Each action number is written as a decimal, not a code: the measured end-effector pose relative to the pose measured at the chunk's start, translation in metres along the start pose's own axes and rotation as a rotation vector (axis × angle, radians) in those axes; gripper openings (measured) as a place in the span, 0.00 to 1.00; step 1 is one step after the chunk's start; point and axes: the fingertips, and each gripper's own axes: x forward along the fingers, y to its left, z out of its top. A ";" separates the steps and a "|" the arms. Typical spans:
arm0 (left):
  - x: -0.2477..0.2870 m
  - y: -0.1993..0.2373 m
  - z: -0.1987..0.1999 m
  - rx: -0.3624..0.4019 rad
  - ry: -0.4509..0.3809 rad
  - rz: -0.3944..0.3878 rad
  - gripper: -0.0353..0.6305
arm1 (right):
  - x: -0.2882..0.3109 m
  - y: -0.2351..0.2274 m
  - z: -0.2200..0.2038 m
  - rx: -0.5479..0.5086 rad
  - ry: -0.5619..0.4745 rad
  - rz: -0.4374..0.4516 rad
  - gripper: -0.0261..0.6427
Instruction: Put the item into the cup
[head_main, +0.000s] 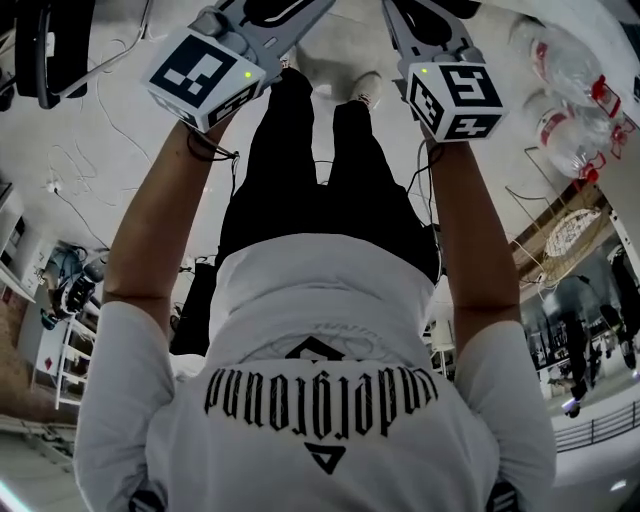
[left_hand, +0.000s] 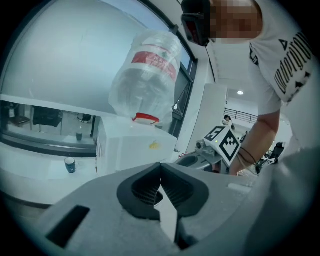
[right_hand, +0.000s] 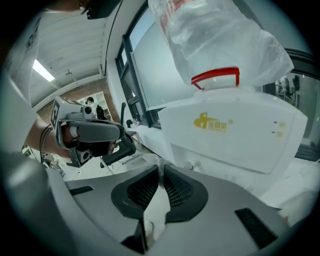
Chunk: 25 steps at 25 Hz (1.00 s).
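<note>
Currently both grippers are held out in front of the person, side by side and apart; head view shows the left marker cube (head_main: 205, 70) and right marker cube (head_main: 455, 95) at the ends of bare forearms, above a white T-shirt (head_main: 320, 330) and black trousers (head_main: 310, 170).

Left gripper (left_hand: 160, 167): jaws together, ribbed pads meeting at the tips, nothing between them.

Right gripper (right_hand: 160, 170): same condition; pads touching at the tips, nothing gripped.

Cup (left_hand: 70, 165): small, dark blue, upright on a pale counter (left_hand: 30, 170), seen only in the left gripper view; it stands left of a white water dispenser (left_hand: 132, 150) and well apart from both grippers.

Dispenser carries an upturned clear bottle (left_hand: 145, 75) with a red handle at its neck; in the right gripper view the same unit fills the right side, a yellow logo (right_hand: 212, 121) on its front.

Item to go into the cup: cannot be identified in any view.
</note>
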 end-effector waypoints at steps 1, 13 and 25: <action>0.003 0.004 -0.006 0.002 0.005 0.000 0.08 | 0.006 -0.002 -0.005 0.002 0.004 -0.004 0.10; 0.049 0.051 -0.059 0.009 0.036 0.017 0.08 | 0.065 -0.049 -0.064 0.025 0.070 -0.059 0.10; 0.073 0.090 -0.115 0.050 0.114 0.000 0.08 | 0.121 -0.071 -0.099 0.035 0.103 -0.105 0.10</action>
